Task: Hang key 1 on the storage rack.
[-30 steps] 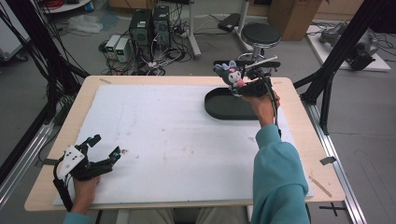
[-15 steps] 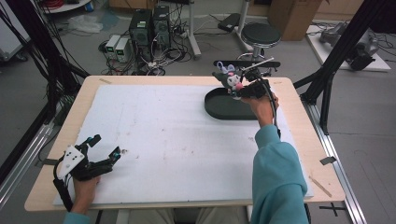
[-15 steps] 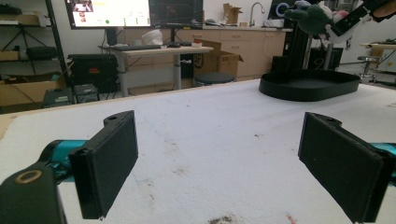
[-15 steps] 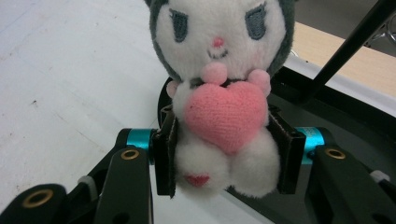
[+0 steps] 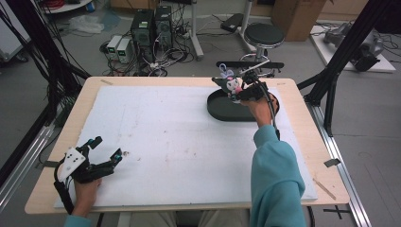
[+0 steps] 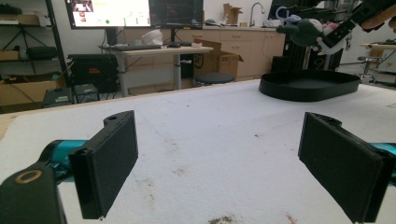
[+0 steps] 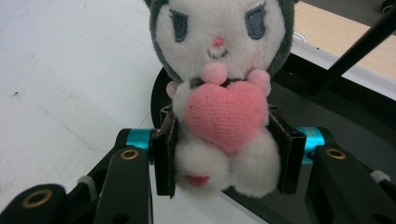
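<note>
While the plush toy [image 7: 219, 93] hides part of the black tray [image 5: 222, 109] beneath, the right hand-held gripper [image 7: 224, 154] pinches its body; the left hand-held gripper [image 6: 224, 172] rests spread on the bench [image 5: 156, 127].

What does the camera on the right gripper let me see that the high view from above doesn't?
The right gripper view gives the plush toy close up: its face, its pink heart, and both pads pressed on its sides. The high view gives the whole table, the left gripper open near the front edge, and the person's sleeve. Both show the toy above the black tray.
</note>
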{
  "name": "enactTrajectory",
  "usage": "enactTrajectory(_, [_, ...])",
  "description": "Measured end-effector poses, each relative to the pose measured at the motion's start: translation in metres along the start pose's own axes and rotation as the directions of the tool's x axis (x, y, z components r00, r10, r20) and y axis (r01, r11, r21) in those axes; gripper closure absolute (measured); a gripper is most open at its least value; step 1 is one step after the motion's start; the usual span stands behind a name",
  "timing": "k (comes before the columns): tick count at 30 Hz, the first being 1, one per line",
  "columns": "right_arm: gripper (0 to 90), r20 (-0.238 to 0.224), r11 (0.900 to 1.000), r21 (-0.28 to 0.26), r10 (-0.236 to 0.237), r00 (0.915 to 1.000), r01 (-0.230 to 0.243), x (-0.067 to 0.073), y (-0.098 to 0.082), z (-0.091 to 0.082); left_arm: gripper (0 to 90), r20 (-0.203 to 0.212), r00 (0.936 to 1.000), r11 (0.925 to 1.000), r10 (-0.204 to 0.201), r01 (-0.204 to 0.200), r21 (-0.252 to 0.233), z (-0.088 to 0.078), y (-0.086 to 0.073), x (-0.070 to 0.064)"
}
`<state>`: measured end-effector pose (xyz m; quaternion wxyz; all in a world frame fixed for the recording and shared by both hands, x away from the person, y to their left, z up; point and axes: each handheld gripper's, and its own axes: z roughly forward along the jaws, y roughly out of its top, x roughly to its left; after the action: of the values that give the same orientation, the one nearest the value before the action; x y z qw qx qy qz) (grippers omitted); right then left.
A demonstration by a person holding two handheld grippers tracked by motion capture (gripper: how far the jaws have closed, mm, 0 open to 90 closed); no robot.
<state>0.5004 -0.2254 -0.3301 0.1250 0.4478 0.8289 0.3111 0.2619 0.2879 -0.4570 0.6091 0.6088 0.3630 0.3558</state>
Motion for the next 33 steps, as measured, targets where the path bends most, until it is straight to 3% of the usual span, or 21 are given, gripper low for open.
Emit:
enactTrajectory(12, [52.5,-0.009,1.000,0.002,-0.009,0.9999,0.009,0.006,0.005,0.017,12.3,0.000,1.0000,1.0000,-0.001,0.001,-0.001,0.000,0.000,0.000])
enactTrajectory(16, [48.1,-0.015,1.000,0.002,-0.017,0.9997,0.017,0.006,0.005,0.017,12.4,0.000,1.0000,1.0000,0.000,0.000,0.000,0.000,0.000,0.000])
enactTrajectory(17, [43.1,-0.022,1.000,0.003,-0.010,0.9997,0.010,0.006,0.004,0.017,12.4,-0.001,1.0000,1.0000,-0.001,0.001,0.000,0.000,0.000,0.000])
enactTrajectory(18, [22.8,-0.022,1.000,-0.006,-0.005,0.9997,0.005,0.007,0.004,0.018,12.4,-0.001,1.0000,1.0000,-0.001,0.001,0.000,0.000,0.000,0.000])
enactTrajectory(19, [22.8,-0.022,1.000,-0.006,-0.005,0.9997,0.005,0.007,0.004,0.018,12.4,-0.001,1.0000,1.0000,-0.001,0.001,0.000,0.000,0.000,0.000])
enactTrajectory(20, [12.1,-0.012,1.000,-0.001,-0.004,0.9999,0.004,0.007,0.004,0.017,12.4,0.000,1.0000,1.0000,0.001,-0.001,0.000,0.000,0.000,0.000])
enactTrajectory(21, [12.1,-0.012,1.000,-0.001,-0.004,0.9999,0.004,0.007,0.004,0.017,12.4,0.000,1.0000,1.0000,0.001,-0.001,0.000,0.000,0.000,0.000])
enactTrajectory(23, [0.6,-0.030,1.000,0.003,-0.003,0.9995,0.003,0.008,0.004,0.017,12.4,0.000,1.0000,1.0000,0.000,0.000,0.001,0.000,0.000,0.000])
enactTrajectory(28, [0.7,-0.037,0.999,-0.032,-0.030,0.9989,0.029,0.014,0.003,0.004,12.3,-0.001,1.0000,1.0000,0.003,-0.003,0.003,0.000,0.000,0.000])
enactTrajectory(33, [0.7,-0.042,0.992,-0.107,-0.069,0.9967,0.065,0.021,0.002,-0.022,12.4,0.000,1.0000,1.0000,0.008,-0.008,0.005,0.000,0.000,0.000])
